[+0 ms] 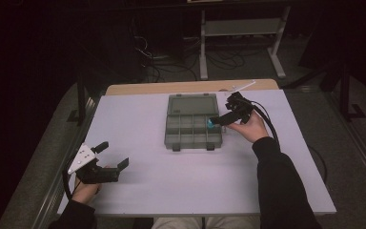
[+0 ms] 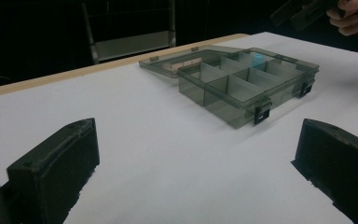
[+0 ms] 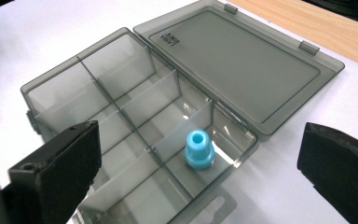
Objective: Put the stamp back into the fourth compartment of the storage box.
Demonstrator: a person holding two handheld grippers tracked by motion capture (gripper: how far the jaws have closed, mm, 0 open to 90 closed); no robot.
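White worktop (image 1: 171,191) spanning the scene, bare apart from one smoky-grey compartment box (image 1: 192,128) set near the far middle, lid (image 3: 242,60) folded flat back toward the wooden far edge so every cell lies exposed from above. Probably left open that way for dropping small parts in without a second hand on the lid. Right tongs (image 1: 215,121) hovering at the box's right end, spread wide with nothing pinched between them, angled down over the cell just below. Left tongs (image 1: 108,155) also spread and empty, resting low at the near-left corner of the worktop, well apart from the box and likely parked out of the way. Two black latches (image 2: 262,114) on the box's near wall, hanging free. Thin dividers (image 3: 168,93) standing up between cells, the likeliest thing to snag on any reach inside. Smallest of all, a blue cap-like piece (image 3: 199,150), upright with its hole facing up, sitting in the cell beside the lid hinge at the right end, touching neither pad, seemingly already placed.
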